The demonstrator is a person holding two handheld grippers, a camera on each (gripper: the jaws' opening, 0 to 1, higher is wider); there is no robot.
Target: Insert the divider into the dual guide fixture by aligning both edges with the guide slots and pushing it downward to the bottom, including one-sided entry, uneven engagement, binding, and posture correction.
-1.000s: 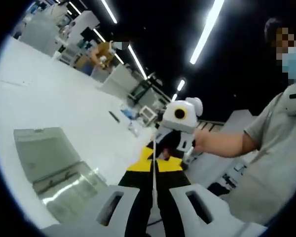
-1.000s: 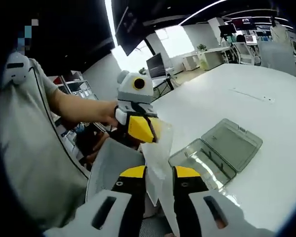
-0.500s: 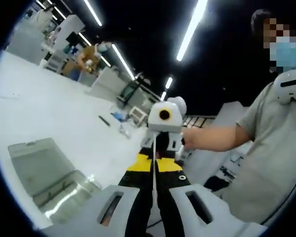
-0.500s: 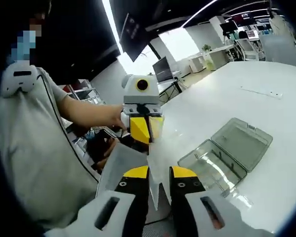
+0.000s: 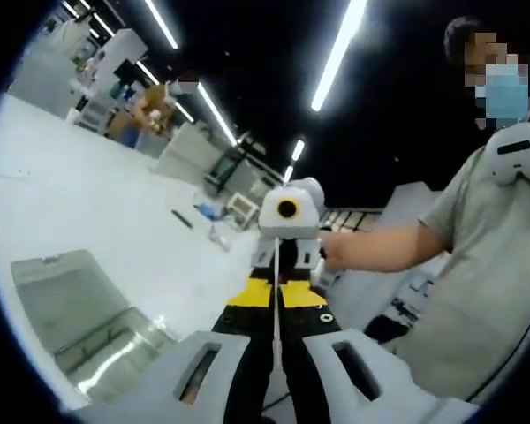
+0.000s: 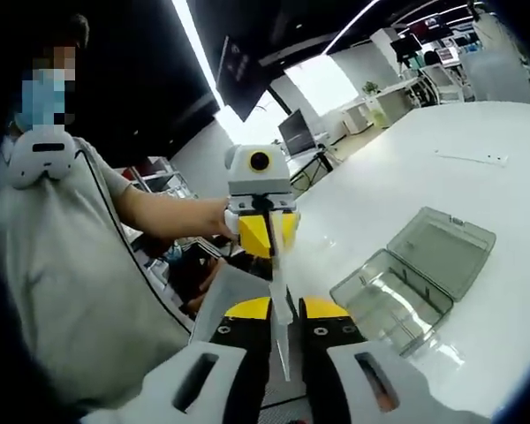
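The left gripper (image 5: 276, 300), white-bodied with yellow-and-black jaws, is pinching a thin, clear plastic divider sheet (image 5: 276, 331). In the left gripper view its jaws are standing almost together, and the sheet is showing edge-on as a pale line running up between them. Straight ahead, the right gripper (image 5: 287, 237) is facing it, its jaws closing on the far end of the same line. A person's bare forearm (image 5: 380, 250) is reaching in behind it from a grey short-sleeved shirt (image 5: 486, 265).

In the right gripper view the right gripper (image 6: 284, 311) is likewise clamping the sheet (image 6: 281, 300), jaws nearly touching, the clear panel rising as a narrow blade toward the left gripper (image 6: 267, 237), which is gripping its opposite end. So both tools are holding the divider in the air between them, above the near edge of a wide white table (image 6: 424, 203).

Off to one side on that table, apart from the divider, a transparent hinged plastic box (image 6: 415, 278) is lying open, its lid folded flat beside the tray; it is also appearing at lower left in the left gripper view (image 5: 79, 322). Whether it has guide slots cannot be told. Beyond, long ceiling light strips (image 5: 336, 53) are glowing over distant desks.
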